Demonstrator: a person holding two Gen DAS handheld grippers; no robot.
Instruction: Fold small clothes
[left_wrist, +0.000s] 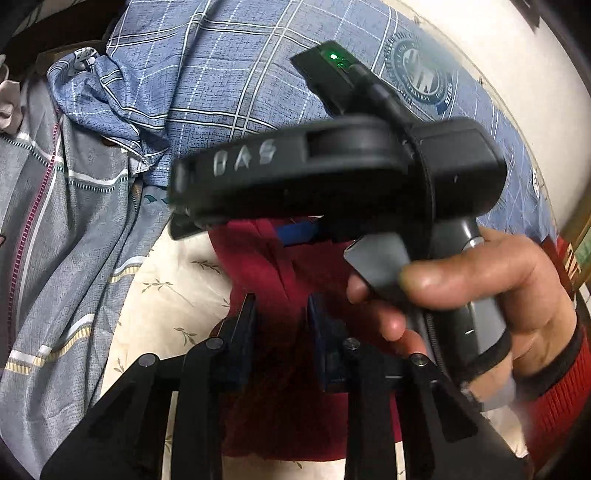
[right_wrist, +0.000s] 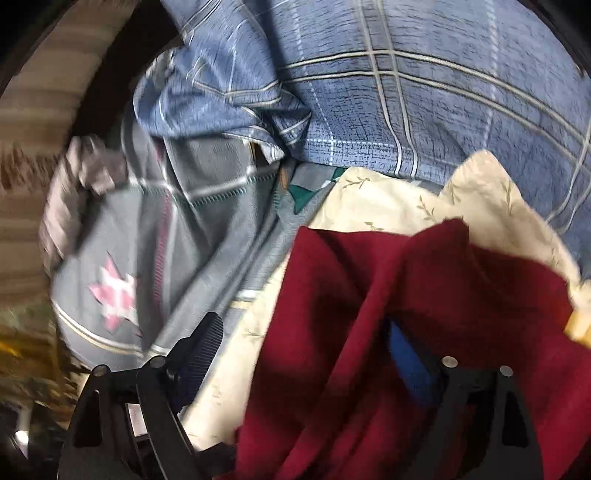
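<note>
A dark red garment (left_wrist: 280, 266) lies on a cream sheet with a leaf print (left_wrist: 173, 295). My left gripper (left_wrist: 281, 314) hovers just over the red cloth with its jaws a narrow gap apart, nothing clearly pinched. The right gripper's black body (left_wrist: 332, 170) crosses the left wrist view above the garment, held by a hand (left_wrist: 491, 295). In the right wrist view the red garment (right_wrist: 369, 314) fills the lower right. My right gripper (right_wrist: 306, 339) stands wide open, its left finger (right_wrist: 201, 343) on the sheet and its right finger partly buried in red folds.
A blue checked quilt (left_wrist: 229, 74) lies behind the garment and shows too in the right wrist view (right_wrist: 424, 92). A grey striped cover with a pink zip (left_wrist: 48, 221) is bunched on the left. A pale wall (left_wrist: 498, 55) is at upper right.
</note>
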